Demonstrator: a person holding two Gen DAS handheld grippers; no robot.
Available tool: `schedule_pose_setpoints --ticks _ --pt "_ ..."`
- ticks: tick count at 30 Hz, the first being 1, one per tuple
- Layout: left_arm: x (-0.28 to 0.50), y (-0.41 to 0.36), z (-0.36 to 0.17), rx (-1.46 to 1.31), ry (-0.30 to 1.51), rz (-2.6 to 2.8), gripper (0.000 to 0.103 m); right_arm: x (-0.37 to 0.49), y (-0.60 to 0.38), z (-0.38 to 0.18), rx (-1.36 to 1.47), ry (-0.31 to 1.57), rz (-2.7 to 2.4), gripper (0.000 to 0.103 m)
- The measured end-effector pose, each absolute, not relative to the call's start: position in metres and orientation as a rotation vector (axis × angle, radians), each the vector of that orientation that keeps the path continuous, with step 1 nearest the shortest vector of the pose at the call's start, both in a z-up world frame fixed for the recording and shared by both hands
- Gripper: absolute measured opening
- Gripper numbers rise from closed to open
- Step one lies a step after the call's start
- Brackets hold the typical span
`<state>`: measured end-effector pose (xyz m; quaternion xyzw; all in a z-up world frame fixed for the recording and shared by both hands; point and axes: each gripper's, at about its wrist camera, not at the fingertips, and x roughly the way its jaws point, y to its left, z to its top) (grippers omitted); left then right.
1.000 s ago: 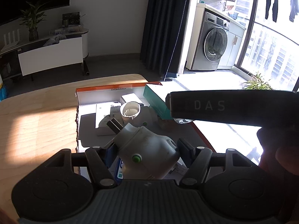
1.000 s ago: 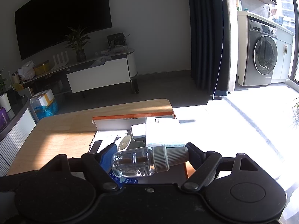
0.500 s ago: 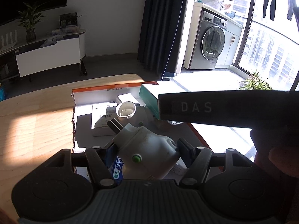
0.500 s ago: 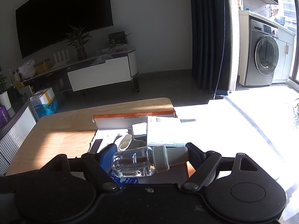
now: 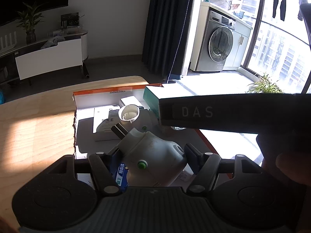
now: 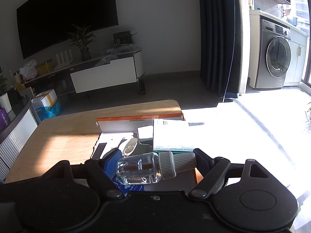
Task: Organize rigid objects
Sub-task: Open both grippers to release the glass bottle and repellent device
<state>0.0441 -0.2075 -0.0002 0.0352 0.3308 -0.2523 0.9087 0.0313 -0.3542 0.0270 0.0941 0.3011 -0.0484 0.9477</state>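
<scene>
Left gripper (image 5: 153,155) pinches white plug-in heater (image 5: 153,161); right gripper (image 6: 155,165) pinches clear bottle (image 6: 140,169) lengthwise; both hover at box's (image 5: 116,94) 6 o'clock; several items already inside; these two not yet placed

"DAS" is read in pale capitals on the side of the dark bar (image 5: 233,112) crossing the left wrist view. "33x23x12.5x5cm" is printed in small black type on the white inner wall of the orange-edged carton (image 5: 116,92), and is seen again in the right wrist view (image 6: 137,120). "Bandages", preceded by what may be "Adhesive", is read upside down along the near edge of the white box (image 6: 171,136). Chinese characters are shown on the blue packet (image 5: 120,174), too partly covered to be read.
</scene>
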Motion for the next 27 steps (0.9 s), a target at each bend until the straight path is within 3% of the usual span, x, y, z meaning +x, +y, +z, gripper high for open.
schedule_pose_setpoints --ticks 27 --pt "0.052 -0.224 -0.008 0.054 0.691 -0.56 0.069 0.008 -0.388 0.034 0.252 0.535 -0.167 0.095"
